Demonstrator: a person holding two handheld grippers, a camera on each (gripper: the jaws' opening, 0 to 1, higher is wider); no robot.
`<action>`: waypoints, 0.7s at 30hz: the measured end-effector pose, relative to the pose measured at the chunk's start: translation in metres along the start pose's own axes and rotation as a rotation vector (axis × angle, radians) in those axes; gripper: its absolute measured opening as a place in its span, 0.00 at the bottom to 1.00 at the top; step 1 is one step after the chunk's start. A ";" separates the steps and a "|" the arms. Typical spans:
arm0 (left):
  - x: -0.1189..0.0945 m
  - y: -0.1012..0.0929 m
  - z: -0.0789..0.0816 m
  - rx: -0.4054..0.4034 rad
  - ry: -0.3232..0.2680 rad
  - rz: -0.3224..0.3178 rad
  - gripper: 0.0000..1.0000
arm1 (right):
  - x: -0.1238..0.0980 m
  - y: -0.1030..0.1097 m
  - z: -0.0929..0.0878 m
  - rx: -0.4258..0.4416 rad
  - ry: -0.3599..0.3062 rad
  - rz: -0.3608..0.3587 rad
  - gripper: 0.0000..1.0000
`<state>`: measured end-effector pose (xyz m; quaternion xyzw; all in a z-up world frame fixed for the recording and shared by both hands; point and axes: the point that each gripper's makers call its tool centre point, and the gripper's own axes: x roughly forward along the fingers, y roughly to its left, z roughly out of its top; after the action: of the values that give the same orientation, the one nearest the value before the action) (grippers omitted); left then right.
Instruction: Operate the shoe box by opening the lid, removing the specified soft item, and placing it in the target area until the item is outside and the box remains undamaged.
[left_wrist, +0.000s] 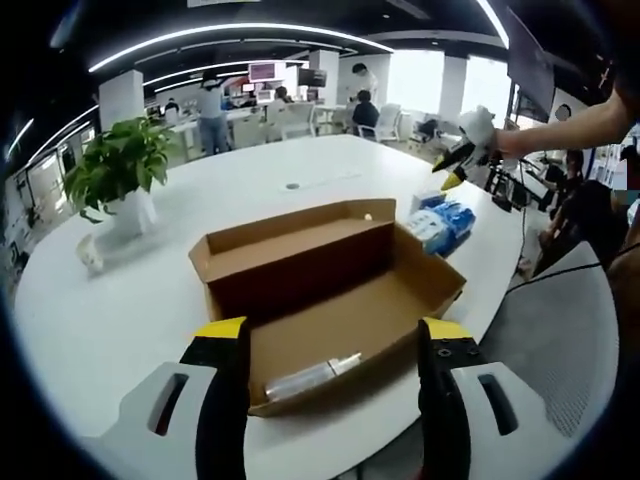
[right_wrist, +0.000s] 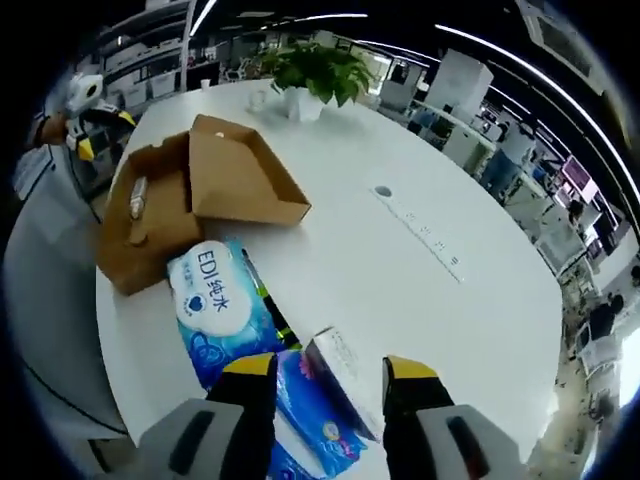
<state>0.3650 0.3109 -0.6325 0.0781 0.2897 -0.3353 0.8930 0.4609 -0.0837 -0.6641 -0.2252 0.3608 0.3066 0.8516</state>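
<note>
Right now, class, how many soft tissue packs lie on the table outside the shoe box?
2. One blue tissue pack lies beside the open shoe box; a second pack lies between the right gripper's jaws. Others may be hidden.

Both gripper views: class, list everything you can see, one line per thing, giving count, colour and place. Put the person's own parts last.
Shoe box: one, brown cardboard, lid open, near the table's edge.
Bottle: one, clear, lying inside the box.
Tissue packs: several, blue and white, on the table beside the box.
Potted plant: one, green leaves, white pot, on the table.
Table: one, white, large and rounded.
Chair: one, grey mesh, beside the table.
People: several, in the office behind.
Left gripper: black jaws, yellow tips, open before the box.
Right gripper: same colours, open over the tissue packs.
</note>
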 end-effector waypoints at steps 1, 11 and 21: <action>0.000 0.000 -0.001 0.001 0.000 -0.002 0.68 | -0.003 0.006 0.002 0.005 -0.006 0.002 0.39; 0.000 0.001 -0.002 -0.007 -0.004 -0.025 0.67 | -0.012 0.061 0.023 0.012 -0.101 0.022 0.41; 0.003 0.003 0.001 0.002 -0.005 -0.042 0.67 | -0.009 0.111 0.049 0.046 -0.193 0.073 0.42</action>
<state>0.3691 0.3113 -0.6334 0.0718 0.2887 -0.3546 0.8864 0.4031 0.0217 -0.6443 -0.1615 0.2918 0.3492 0.8757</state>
